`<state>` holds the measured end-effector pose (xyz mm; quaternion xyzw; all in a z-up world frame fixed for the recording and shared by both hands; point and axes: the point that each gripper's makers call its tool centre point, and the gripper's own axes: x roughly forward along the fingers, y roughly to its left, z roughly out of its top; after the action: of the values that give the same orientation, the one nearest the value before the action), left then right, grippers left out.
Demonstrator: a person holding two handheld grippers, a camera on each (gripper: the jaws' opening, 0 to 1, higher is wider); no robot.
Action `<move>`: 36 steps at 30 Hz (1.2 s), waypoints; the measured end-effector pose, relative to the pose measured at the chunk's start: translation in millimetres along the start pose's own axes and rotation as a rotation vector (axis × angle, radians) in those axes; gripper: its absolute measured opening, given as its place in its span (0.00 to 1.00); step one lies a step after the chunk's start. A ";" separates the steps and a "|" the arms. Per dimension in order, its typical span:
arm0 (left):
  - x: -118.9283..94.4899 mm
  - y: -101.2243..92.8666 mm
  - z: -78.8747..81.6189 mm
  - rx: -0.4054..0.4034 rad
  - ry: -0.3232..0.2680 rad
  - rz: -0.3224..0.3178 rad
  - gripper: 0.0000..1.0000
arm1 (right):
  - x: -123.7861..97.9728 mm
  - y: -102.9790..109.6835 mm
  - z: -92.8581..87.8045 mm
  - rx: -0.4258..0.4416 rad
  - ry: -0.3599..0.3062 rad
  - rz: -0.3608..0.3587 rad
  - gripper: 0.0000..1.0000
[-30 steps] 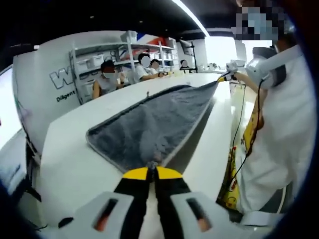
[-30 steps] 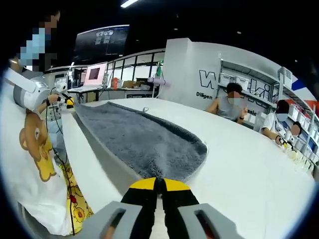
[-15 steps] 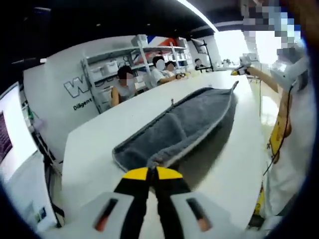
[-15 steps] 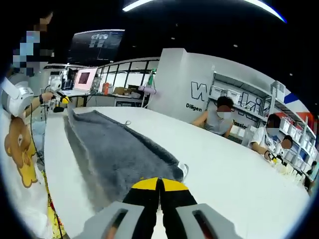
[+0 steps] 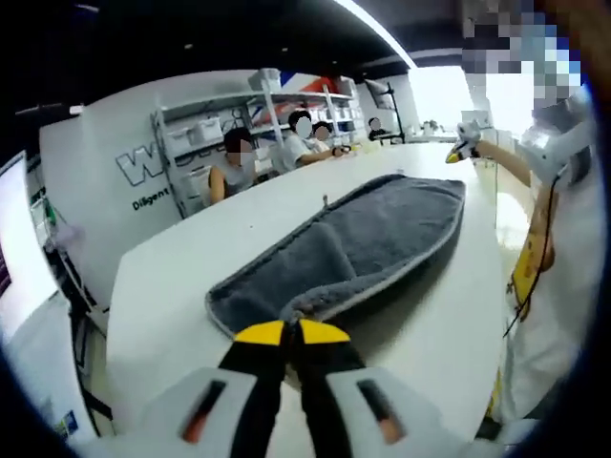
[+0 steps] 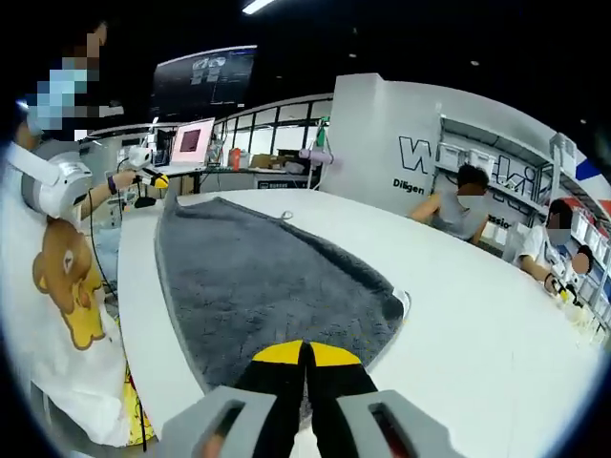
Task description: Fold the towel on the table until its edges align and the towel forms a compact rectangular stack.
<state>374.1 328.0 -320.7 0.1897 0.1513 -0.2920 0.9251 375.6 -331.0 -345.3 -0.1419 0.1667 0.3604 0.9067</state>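
A grey towel (image 5: 372,234) lies lengthwise on the white table (image 5: 181,286), doubled over with a pale hem along its near edge. My left gripper (image 5: 291,331) is shut on the towel's bunched near corner. Far off at the towel's other end, the right gripper (image 5: 462,150) is small in a hand. In the right gripper view the towel (image 6: 258,277) spreads wide and flat, and my right gripper (image 6: 305,351) is shut on its near corner. The left gripper (image 6: 153,179) shows at the far end.
A person in a white shirt (image 6: 57,286) stands at the table's long edge, with a cable (image 5: 535,229) hanging by them. Other people (image 5: 234,167) sit along the far side before shelves (image 5: 286,100). A monitor (image 6: 191,141) stands beyond the table's end.
The held long edge has come down from mid-air onto the table, so the towel now lies flat and wider. Both cameras have shifted with the hands.
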 end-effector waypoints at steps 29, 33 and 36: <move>-24.6 -47.8 -64.4 -0.111 0.067 -0.058 0.08 | -2.6 30.0 -21.4 0.038 0.009 0.047 0.01; -25.9 -51.7 -66.4 -0.117 0.068 -0.065 0.10 | -3.0 30.5 -21.2 0.038 0.002 0.046 0.02; -27.8 -55.4 -66.5 -0.121 0.063 -0.070 0.15 | -2.4 33.5 -21.2 0.039 0.001 0.043 0.04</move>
<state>308.0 328.7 -383.1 0.1370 0.2044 -0.3085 0.9188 346.2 -317.0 -368.1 -0.1205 0.1772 0.3765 0.9013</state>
